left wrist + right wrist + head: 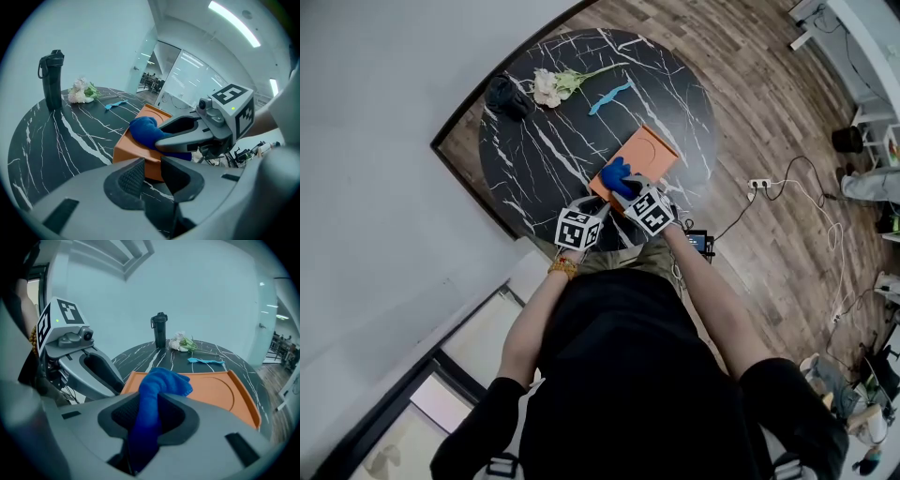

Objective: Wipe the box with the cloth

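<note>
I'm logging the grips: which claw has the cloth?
The right claw: its jaws are shut on the cloth, which trails onto the box. The left claw has its jaws apart, with nothing gripped, by the box's near corner.

The flat orange box point(649, 150) lies at the near edge of the round black marble counter point(534, 150). The blue cloth point(615, 174) rests on its near corner, between the right tool's point(149, 401) jaws. Behind the box lies a small turquoise object point(609, 96); farther left are pale flowers point(551, 86), then a black bottle point(508, 97).
</note>
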`<state>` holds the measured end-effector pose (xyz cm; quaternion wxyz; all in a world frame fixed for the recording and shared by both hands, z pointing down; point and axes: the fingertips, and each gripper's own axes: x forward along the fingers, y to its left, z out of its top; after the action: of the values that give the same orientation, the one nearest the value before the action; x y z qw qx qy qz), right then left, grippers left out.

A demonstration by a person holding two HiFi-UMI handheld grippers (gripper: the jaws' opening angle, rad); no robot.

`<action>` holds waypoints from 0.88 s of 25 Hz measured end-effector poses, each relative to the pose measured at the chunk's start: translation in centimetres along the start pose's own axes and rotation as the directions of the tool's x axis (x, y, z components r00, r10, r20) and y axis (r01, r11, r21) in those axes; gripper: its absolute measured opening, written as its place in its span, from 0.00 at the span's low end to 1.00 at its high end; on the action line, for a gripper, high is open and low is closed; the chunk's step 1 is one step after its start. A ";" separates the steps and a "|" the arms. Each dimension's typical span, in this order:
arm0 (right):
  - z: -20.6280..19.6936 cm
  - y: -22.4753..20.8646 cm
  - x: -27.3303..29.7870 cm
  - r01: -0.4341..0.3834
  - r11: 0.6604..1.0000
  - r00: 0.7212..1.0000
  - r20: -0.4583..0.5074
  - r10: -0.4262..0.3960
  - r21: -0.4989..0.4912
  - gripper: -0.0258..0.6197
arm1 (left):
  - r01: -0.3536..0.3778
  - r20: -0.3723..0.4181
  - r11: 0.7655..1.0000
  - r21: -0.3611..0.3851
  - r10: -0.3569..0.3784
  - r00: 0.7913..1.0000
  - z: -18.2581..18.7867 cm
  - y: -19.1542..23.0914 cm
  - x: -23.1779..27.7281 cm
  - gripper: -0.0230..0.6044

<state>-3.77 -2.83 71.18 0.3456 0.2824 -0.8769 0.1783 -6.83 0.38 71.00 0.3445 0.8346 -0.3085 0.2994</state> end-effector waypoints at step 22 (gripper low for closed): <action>0.8 -9.0 -6.2 0.163 0.980 0.972 0.150 -0.180 0.117 0.21 | 0.025 0.062 1.000 -0.015 -0.024 0.998 1.9 -0.3 -0.8 0.21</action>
<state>5.14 -7.94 67.28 0.2730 0.3881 -0.8637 0.1701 -6.57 -0.59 69.18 0.3450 0.8443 -0.3114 0.2667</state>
